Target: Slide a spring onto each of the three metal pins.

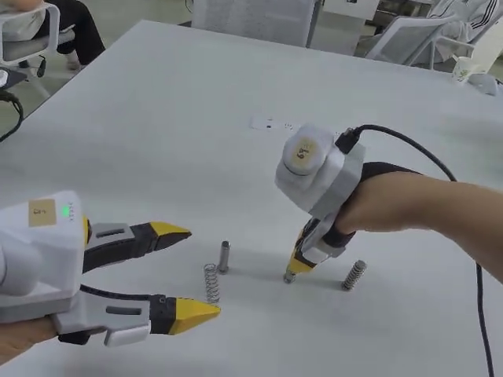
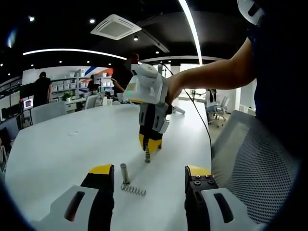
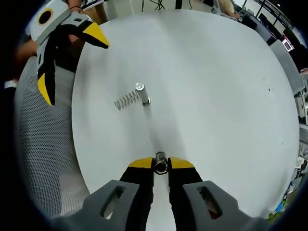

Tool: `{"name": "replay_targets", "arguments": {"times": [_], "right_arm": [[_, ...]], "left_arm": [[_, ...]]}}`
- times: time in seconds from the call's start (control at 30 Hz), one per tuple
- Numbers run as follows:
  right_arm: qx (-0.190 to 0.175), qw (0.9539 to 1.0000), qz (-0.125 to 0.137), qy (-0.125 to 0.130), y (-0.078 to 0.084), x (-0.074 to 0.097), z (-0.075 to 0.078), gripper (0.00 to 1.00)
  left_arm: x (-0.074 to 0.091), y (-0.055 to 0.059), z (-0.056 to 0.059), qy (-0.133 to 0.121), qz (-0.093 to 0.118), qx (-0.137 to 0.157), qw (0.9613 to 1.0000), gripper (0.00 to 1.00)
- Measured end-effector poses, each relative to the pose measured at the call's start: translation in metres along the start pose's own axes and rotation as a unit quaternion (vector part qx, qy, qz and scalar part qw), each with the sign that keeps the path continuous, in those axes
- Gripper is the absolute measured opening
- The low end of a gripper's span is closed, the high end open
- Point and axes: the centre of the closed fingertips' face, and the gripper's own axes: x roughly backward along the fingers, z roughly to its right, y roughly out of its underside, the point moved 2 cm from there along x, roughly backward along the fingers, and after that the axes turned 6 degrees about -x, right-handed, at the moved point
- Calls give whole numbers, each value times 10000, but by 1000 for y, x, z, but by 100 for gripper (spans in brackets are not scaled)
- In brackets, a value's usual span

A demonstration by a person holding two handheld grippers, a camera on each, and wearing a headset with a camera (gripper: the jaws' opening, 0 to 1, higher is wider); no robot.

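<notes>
Steel coil in the right gripper [image 1: 292, 271]: its jaws are clamped on a spring [image 3: 161, 165] and point down at the white table [image 1: 157, 118]; whether a pin sits under that spring I cannot tell. The left gripper [image 1: 203, 272] hovers spread wide, holding nothing; between its tips a bare pin [image 1: 225, 257] stands upright, a second spring [image 1: 211, 283] lying at its foot; a third spring [image 1: 354, 275] lies loose beyond the right gripper. I'd judge it barely begun; no pin looks finished.
</notes>
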Motion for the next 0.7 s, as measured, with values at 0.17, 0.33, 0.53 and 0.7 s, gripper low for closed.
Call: {"name": "replay_targets", "arguments": {"times": [0.17,0.33,0.53,0.7], "right_arm": [[-58,10000,-35,-3,1,-6,1,9],[-51,10000,-24,-20,0,-8,-1,9],[-35,10000,-39,-8,1,-9,-1,9],[9,10000,-5,16,1,-10,0,11]], "left_arm": [[1,1,0,-5,-19,11,10000,54],[1,2,0,-8,-20,13,10000,54],[1,2,0,2,-8,21,10000,53],[0,3,0,2,-4,54,10000,53]]}}
